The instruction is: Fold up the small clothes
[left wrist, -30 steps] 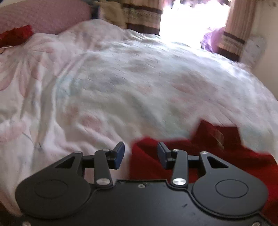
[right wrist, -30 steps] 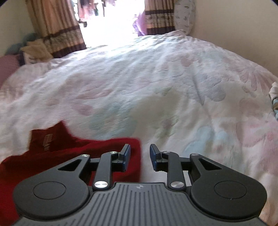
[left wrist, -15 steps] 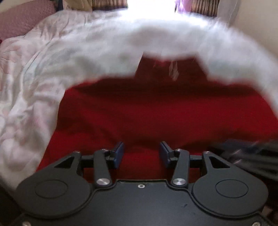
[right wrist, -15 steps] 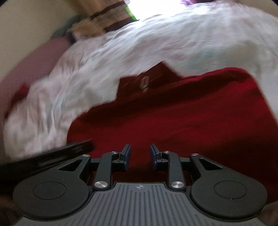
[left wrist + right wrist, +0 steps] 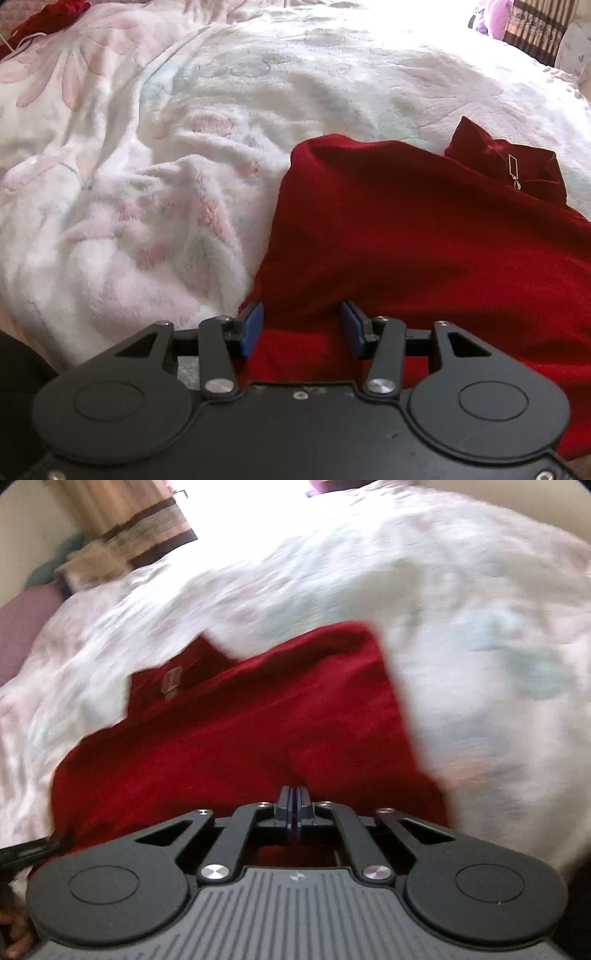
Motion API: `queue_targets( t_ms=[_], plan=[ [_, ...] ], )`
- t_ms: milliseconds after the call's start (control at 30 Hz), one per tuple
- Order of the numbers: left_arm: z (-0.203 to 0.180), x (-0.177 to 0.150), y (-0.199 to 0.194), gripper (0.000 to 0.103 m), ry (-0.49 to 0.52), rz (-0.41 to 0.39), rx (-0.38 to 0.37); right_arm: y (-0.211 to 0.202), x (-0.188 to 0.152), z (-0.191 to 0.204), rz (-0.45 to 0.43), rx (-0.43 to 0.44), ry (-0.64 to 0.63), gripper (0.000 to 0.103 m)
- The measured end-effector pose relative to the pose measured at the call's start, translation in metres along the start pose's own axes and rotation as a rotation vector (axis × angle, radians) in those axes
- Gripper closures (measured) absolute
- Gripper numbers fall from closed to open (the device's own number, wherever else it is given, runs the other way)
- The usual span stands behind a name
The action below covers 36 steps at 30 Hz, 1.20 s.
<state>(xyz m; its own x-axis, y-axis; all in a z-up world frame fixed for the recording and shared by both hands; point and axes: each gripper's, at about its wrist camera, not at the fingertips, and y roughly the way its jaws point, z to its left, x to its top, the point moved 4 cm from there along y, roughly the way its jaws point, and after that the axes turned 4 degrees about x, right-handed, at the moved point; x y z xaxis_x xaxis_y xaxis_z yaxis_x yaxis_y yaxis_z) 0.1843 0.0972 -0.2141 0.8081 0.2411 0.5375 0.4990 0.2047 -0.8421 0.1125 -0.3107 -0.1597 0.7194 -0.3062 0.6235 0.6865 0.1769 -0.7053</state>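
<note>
A red fleece garment (image 5: pixel 406 240) lies spread on the flowered blanket, its zip collar (image 5: pixel 509 170) at the far end. My left gripper (image 5: pixel 302 326) sits low over the garment's near left corner. Its blue pads (image 5: pixel 253 325) stand apart, with red cloth lying loose between them. In the right wrist view the same garment (image 5: pixel 258 720) fills the middle, collar (image 5: pixel 170 679) to the far left. My right gripper (image 5: pixel 294 805) has its pads pressed together at the garment's near edge, and a crease in the cloth runs up from the tips.
The white and pink plush blanket (image 5: pixel 147 184) covers the whole bed and is rumpled at the left. Another red cloth (image 5: pixel 48 18) lies at the far left corner. Curtains (image 5: pixel 140 528) and a purple pillow (image 5: pixel 22 627) stand behind the bed.
Both grippers came down to the red garment's near edge. The right jaws went from apart to shut. The left gripper slid to the garment's left corner, jaws still apart.
</note>
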Motion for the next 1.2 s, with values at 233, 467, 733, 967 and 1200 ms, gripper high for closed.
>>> queue_targets(
  t_ms=[233,467,733,967,1200],
  plan=[
    [-0.006,-0.001,-0.003,0.055,0.032,-0.008,0.017,-0.004,0.003,-0.032,-0.027,-0.088,0.048,0.1],
    [-0.015,0.013,-0.014,0.059,0.023,-0.03,-0.009,-0.013,0.002,-0.009,-0.072,-0.071,-0.031,0.078],
    [-0.093,0.038,-0.025,0.053,0.169,-0.133,-0.189,0.004,0.021,0.055,-0.05,0.09,-0.144,0.076],
    [-0.103,0.023,0.014,0.051,0.249,-0.096,-0.119,0.055,0.012,0.115,0.017,0.212,-0.234,0.076],
    [-0.068,0.042,0.025,0.053,0.188,-0.115,0.001,0.073,0.005,0.097,0.037,0.133,-0.226,0.078]
  ],
)
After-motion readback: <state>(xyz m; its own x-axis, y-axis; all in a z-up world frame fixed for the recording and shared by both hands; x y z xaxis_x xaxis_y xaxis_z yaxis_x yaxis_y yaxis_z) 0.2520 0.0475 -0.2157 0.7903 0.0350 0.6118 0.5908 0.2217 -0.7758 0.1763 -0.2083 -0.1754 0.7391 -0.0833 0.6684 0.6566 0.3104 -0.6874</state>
